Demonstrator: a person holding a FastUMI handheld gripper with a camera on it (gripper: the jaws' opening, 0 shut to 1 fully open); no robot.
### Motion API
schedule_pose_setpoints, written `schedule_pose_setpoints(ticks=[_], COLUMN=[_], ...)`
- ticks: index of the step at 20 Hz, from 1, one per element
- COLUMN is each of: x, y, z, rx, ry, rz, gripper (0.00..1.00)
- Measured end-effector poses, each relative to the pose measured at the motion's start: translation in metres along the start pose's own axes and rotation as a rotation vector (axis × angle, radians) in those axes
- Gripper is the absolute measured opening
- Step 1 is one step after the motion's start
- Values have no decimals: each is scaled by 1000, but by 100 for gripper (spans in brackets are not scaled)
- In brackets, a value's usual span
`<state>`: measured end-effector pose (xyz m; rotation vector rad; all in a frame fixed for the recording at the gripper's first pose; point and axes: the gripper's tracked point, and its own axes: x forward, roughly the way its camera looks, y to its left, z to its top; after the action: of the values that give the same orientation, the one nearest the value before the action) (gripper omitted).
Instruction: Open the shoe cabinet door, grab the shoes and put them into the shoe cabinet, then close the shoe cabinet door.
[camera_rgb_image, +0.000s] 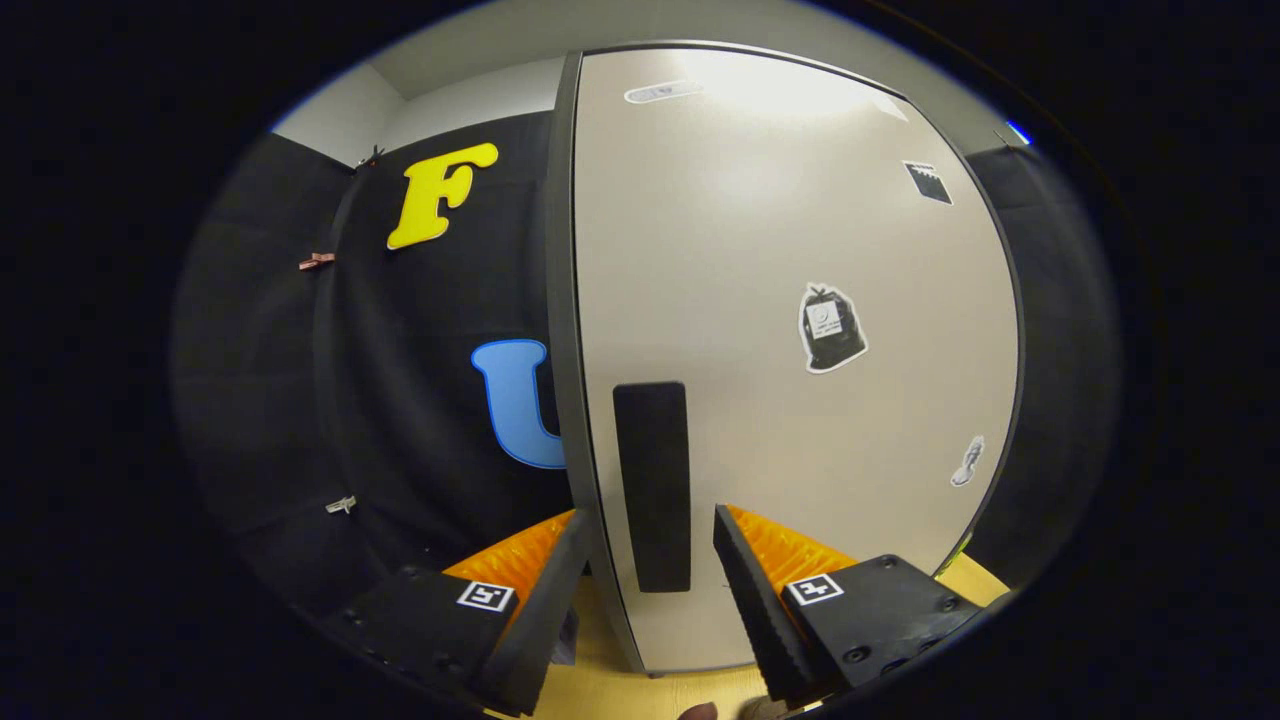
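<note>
Since the gripper (650, 600) sits spread open with the shoe cabinet door (800, 330) edge and its dark handle (652, 485) between the fingers, nothing's clamped, so I'd guess we're early: shoes and closing remain.

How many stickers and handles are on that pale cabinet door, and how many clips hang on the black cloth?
Stickers on the cabinet door: 4, at
Dark handle, just ahead of the open gripper, between its fingers: 1
Clips on the cloth: 3, at
Total: 8
</note>
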<state>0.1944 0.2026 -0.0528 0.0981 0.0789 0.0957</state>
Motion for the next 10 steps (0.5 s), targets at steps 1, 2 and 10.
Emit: schedule_pose_setpoints(ticks=[1, 2, 10], x=[6, 10, 15], y=[-4, -7, -11], z=[-2, -2, -1], rx=[-10, -11, -23], ry=[-3, -13, -36], rz=[-20, -36, -43], gripper=[74, 64, 34])
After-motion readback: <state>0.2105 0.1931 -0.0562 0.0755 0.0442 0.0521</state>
